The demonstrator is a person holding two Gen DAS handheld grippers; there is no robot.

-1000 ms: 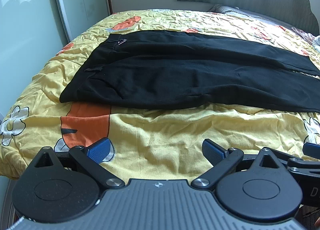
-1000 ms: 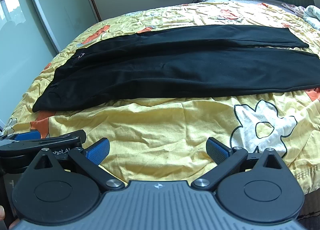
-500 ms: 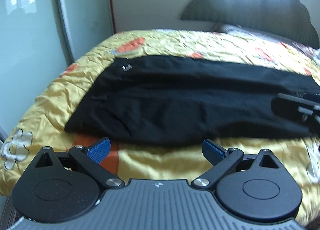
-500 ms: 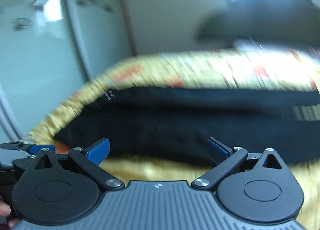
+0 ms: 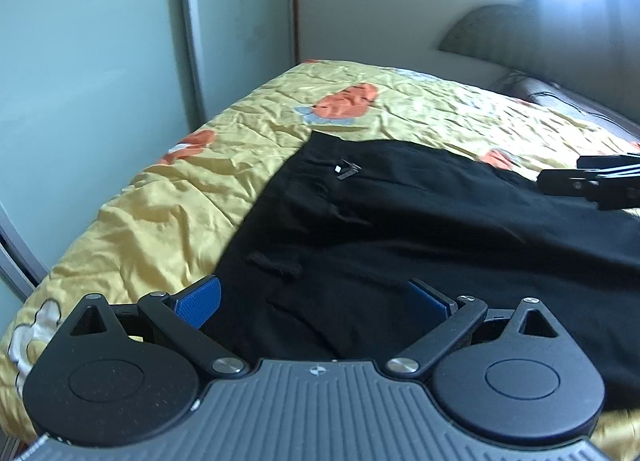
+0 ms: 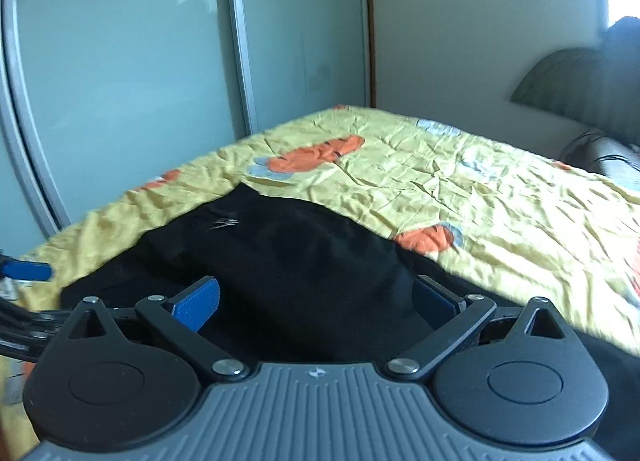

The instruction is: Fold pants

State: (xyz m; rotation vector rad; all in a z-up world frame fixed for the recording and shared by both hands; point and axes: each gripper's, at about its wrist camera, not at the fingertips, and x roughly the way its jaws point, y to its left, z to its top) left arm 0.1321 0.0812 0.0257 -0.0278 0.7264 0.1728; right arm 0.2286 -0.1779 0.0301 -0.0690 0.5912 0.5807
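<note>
With their blue pads (image 5: 199, 300) spread wide and nothing pinched between them, both grippers hang low over the black pants (image 5: 420, 245): the left gripper (image 5: 314, 303) sits over the waistband end by the bed's near edge, and the right gripper (image 6: 316, 301) is further along the same dark cloth, can't tell if either pad actually touches it. Those pants lie flat lengthwise on the yellow quilt (image 5: 168, 217) with orange and white prints, waist toward the edge that faces the frosted sliding doors (image 6: 120, 73), a small metal clasp (image 5: 347, 170) showing near the waistband, legs running off toward the dark headboard (image 5: 560, 45).
</note>
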